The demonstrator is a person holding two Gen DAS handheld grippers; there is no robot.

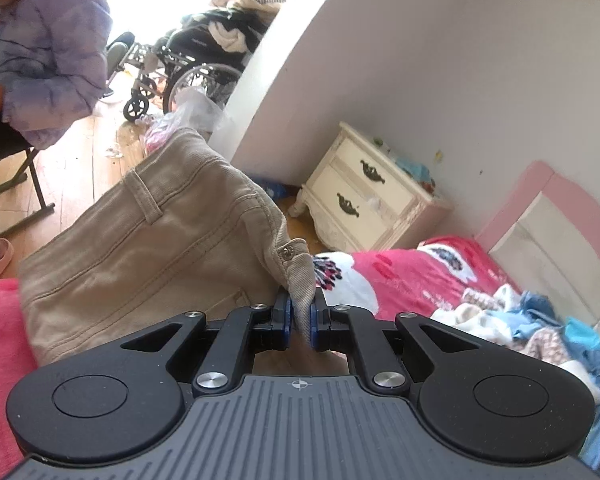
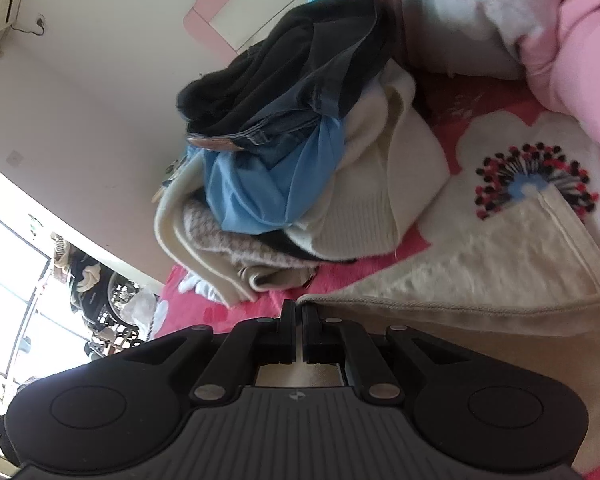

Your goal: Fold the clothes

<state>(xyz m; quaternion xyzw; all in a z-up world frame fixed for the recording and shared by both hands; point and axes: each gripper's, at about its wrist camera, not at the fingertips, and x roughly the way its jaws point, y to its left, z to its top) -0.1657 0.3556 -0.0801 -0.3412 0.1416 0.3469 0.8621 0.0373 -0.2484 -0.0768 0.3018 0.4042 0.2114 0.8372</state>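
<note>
A pair of beige trousers (image 1: 140, 248) hangs lifted above the red flowered blanket (image 1: 396, 276). My left gripper (image 1: 300, 312) is shut on the waistband corner by the metal button (image 1: 287, 252). In the right wrist view my right gripper (image 2: 299, 312) is shut on an edge of the same beige trousers (image 2: 480, 288), which spread over the blanket (image 2: 500, 148) to the right.
A pile of clothes (image 2: 292, 152) lies on the bed just beyond the right gripper; more clothes (image 1: 540, 328) lie at the right. A cream nightstand (image 1: 364, 192) stands by the wall. A person in a lilac jacket (image 1: 48, 60) sits left, near a wheelchair (image 1: 188, 68).
</note>
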